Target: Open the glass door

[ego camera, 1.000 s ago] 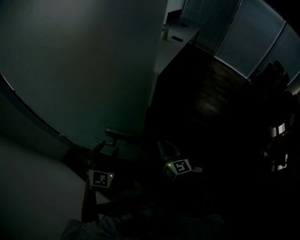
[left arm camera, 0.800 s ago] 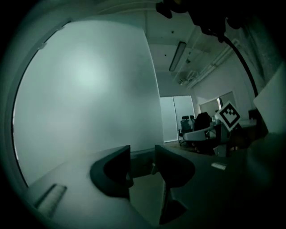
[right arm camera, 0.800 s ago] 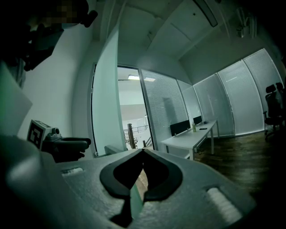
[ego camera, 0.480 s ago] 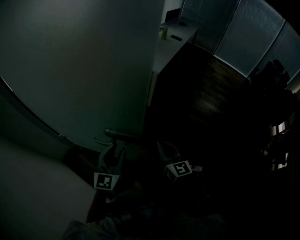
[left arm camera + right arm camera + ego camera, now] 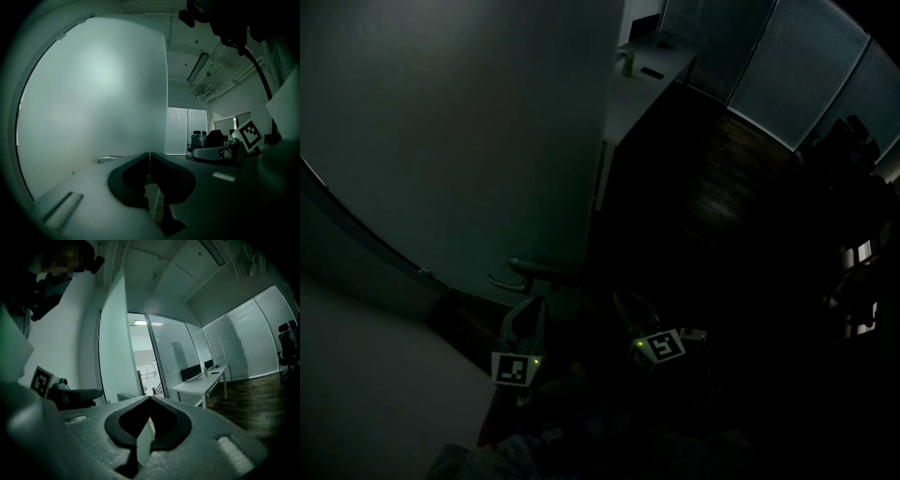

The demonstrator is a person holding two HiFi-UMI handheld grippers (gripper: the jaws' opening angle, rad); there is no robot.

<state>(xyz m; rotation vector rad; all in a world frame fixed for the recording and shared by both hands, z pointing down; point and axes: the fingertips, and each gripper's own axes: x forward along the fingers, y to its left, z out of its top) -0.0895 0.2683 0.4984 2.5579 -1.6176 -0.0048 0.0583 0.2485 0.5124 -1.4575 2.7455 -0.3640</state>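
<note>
The frosted glass door [image 5: 459,141] fills the left of the dim head view, and its lever handle [image 5: 539,268] sticks out near its lower edge. My left gripper [image 5: 527,314] sits just below that handle and apart from it. Its jaws have just been closing; in the left gripper view the left gripper [image 5: 149,153] is shut, tips together with nothing between them, facing the glass door [image 5: 93,93]. My right gripper [image 5: 628,305] hangs to the right, beyond the door's free edge. The right gripper [image 5: 150,397] is shut and empty, and past it the door [image 5: 112,343] shows edge-on.
A white desk [image 5: 649,67] with a small bottle stands beyond the door's edge, and a glass wall with blinds [image 5: 806,75] runs behind it. Office chairs [image 5: 853,141] are at the far right on dark wood floor [image 5: 722,178]. The room is very dark.
My left gripper has shifted right under the handle, rolled so its marker cube turned, and closed its jaws on nothing. The right gripper has stayed put.
</note>
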